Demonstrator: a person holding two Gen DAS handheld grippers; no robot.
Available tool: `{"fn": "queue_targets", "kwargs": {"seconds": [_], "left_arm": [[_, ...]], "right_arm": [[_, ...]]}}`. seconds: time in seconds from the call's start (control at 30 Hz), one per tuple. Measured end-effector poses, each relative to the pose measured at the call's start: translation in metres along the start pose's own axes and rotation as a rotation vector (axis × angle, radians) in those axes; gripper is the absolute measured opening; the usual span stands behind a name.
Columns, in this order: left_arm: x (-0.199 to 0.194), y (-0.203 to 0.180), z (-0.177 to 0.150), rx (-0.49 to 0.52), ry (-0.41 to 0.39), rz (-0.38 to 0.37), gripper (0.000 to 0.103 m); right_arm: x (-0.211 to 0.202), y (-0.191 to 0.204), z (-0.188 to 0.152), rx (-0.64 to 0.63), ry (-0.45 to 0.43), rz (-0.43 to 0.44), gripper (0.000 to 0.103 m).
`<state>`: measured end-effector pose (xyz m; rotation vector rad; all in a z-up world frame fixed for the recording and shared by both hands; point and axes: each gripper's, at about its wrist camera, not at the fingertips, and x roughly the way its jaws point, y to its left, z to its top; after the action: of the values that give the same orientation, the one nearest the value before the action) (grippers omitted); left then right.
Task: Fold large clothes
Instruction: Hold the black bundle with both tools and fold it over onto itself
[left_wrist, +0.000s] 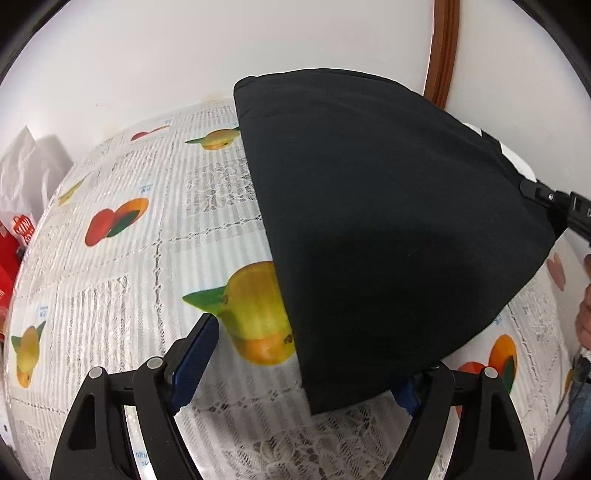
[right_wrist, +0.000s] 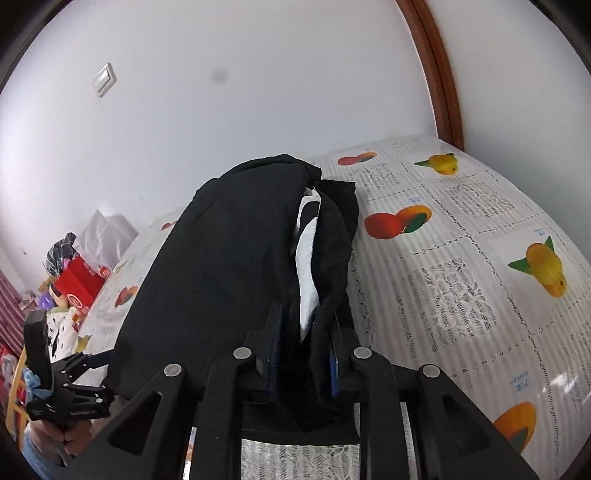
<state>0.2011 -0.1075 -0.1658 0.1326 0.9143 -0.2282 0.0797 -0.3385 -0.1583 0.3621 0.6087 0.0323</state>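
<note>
Across the fruit-print bench (left_wrist: 122, 258) your black garment (left_wrist: 388, 229) lies folded near the far wall, with bare cloth free to its left and along the near edge. Your left hand-held gripper (left_wrist: 295, 365) stands wide apart around its near corner, seemingly not pinching. Only the right wrist view shows your right hand-held gripper (right_wrist: 303, 354) clamped on bunched layers with white lining.

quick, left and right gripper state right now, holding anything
left gripper: open, empty, a corner of the black garment lying between its jaws.
right gripper: shut on the bunched edge of the black garment.
</note>
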Motion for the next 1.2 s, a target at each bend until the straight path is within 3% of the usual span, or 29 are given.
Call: {"fn": "queue_targets", "kwargs": {"seconds": [0.07,0.17,0.23,0.3,0.4,0.67,0.8,0.93,1.2], "left_arm": [[0.002,-0.003,0.003,-0.008,0.004,0.01,0.082],[0.003,-0.005,0.004,-0.005,-0.001,0.007,0.082],[0.003,-0.006,0.003,-0.004,-0.005,0.008,0.082],[0.003,-0.006,0.001,-0.007,-0.004,0.007,0.082],[-0.001,-0.007,0.0,-0.013,0.0,0.003,0.082],[-0.015,0.004,-0.014,-0.016,0.005,-0.053,0.078],[-0.026,0.007,-0.023,-0.033,-0.019,-0.092,0.076],[-0.031,0.008,-0.026,-0.047,-0.033,-0.121,0.065],[-0.03,0.004,-0.021,-0.086,-0.041,-0.146,0.036]], "right_arm": [[0.0,0.006,0.002,-0.021,0.015,-0.013,0.011],[-0.022,0.01,0.002,-0.065,-0.038,0.058,0.009],[-0.025,0.01,-0.003,-0.081,-0.03,0.059,0.009],[-0.017,0.01,-0.011,-0.103,0.025,0.015,0.011],[-0.019,0.005,-0.023,-0.117,0.057,-0.011,0.022],[-0.061,-0.008,-0.042,-0.16,0.055,-0.046,0.024],[-0.064,-0.013,-0.055,-0.17,0.124,0.005,0.03],[-0.053,-0.012,-0.063,-0.152,0.114,-0.041,0.03],[-0.017,-0.017,-0.049,-0.015,0.136,-0.025,0.029]]}}
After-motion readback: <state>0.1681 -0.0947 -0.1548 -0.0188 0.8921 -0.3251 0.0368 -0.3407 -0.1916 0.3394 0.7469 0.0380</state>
